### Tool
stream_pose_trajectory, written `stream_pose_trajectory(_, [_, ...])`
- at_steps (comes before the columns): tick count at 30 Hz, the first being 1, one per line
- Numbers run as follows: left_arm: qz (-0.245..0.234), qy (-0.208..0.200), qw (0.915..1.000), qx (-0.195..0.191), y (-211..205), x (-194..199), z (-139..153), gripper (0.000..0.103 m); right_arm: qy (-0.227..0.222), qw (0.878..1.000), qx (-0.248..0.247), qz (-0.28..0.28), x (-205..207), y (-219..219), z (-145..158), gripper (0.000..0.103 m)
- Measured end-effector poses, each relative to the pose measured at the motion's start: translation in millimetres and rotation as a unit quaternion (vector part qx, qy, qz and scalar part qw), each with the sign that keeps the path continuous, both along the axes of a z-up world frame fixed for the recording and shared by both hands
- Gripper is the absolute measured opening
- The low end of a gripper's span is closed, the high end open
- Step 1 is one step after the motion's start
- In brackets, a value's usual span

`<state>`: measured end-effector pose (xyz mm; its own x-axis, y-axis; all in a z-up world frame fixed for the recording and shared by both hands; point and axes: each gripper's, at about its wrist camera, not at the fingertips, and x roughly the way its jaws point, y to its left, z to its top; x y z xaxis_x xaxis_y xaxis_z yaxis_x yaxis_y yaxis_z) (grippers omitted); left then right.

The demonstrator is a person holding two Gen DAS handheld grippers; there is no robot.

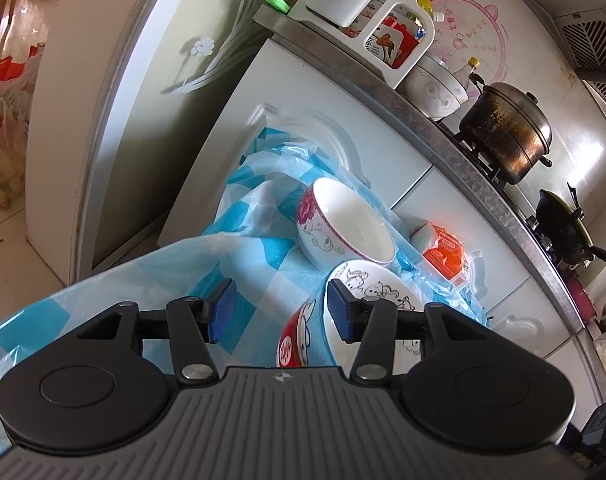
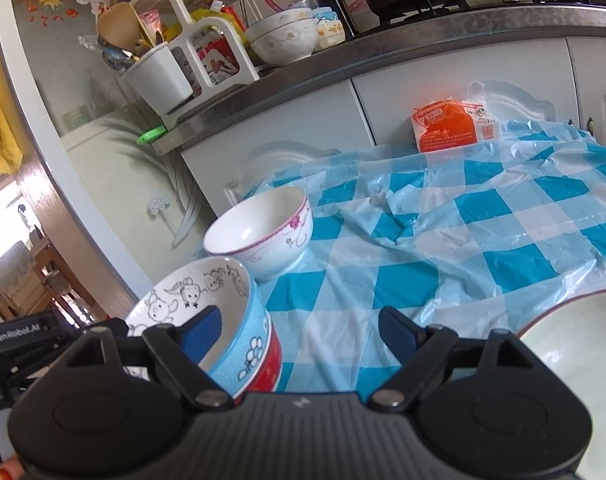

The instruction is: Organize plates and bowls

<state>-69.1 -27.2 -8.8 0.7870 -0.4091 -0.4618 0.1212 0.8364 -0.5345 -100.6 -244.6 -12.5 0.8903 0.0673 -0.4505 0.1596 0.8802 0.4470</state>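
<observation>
**On the checked cloth: two stacked bowls, one floral bowl, both grippers spread**

On the blue-and-white checked tablecloth (image 2: pixel 443 248) a cartoon-printed blue bowl (image 2: pixel 207 304) sits nested inside a red bowl (image 2: pixel 269 372), empty as far as its inside shows. Just beyond it stands a white bowl with pink flowers (image 2: pixel 259 232), also empty. An orange packet (image 2: pixel 447 130) lies at the cloth's far edge against the white cabinets. The left gripper (image 1: pixel 281 312) is spread wide and holds nothing; its right pad overlaps the cartoon bowl's rim, though actual contact cannot be told. The right gripper (image 2: pixel 299 334) is likewise wide apart and empty, its left pad in front of the same bowl. A pale plate (image 2: pixel 583 344) is cut off at the right wrist view's lower right corner
</observation>
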Motion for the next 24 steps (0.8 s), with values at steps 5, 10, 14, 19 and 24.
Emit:
stream_pose_trajectory(5, [-0.014, -0.013, 0.9998, -0.002, -1, 14, 10, 0.074, -0.001, 1.0, 0.02, -0.004, 3, -11, 5, 0.093])
stream_pose_trajectory(10, [-0.031, -0.029, 0.9991, 0.001, -5, 30, 14, 0.09, 0.005, 0.999, 0.038, 0.005, 14, -25, 7, 0.095])
stream_pose_trajectory(14, [-0.037, -0.038, 0.9986, -0.004, -9, 47, 16, 0.101, 0.008, 0.998, 0.06, 0.013, 27, -36, 6, 0.096])
stream_pose_trajectory(19, [-0.058, -0.048, 0.9971, 0.008, -18, 72, 14, 0.103, 0.018, 0.997, 0.073, 0.029, 52, -45, 6, 0.096])
stream_pose_trajectory(24, [-0.076, -0.022, 0.9966, 0.021, -27, 102, 4, 0.103, 0.027, 0.997, 0.05, 0.047, 80, -47, 7, 0.096])
